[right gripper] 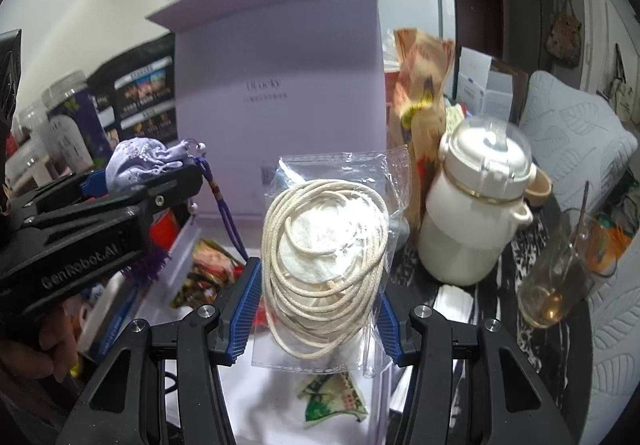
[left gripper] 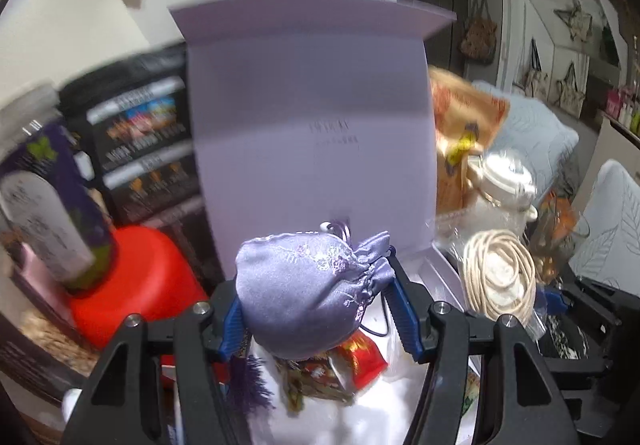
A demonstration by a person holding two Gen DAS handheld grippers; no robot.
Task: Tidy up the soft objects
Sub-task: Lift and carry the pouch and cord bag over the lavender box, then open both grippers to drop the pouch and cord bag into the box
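My left gripper is shut on a lilac embroidered drawstring pouch with a purple tassel, held above an open lilac box. The left gripper also shows at the left of the right wrist view, with the pouch in it. My right gripper is shut on a clear plastic bag with a coil of cream cord, held over the box's white inside. The coil also shows in the left wrist view. Small colourful sachets lie in the box.
A white lidded jar and a glass with a spoon stand right of the box. An orange snack bag leans behind it. A red container, a purple bottle and black boxes crowd the left.
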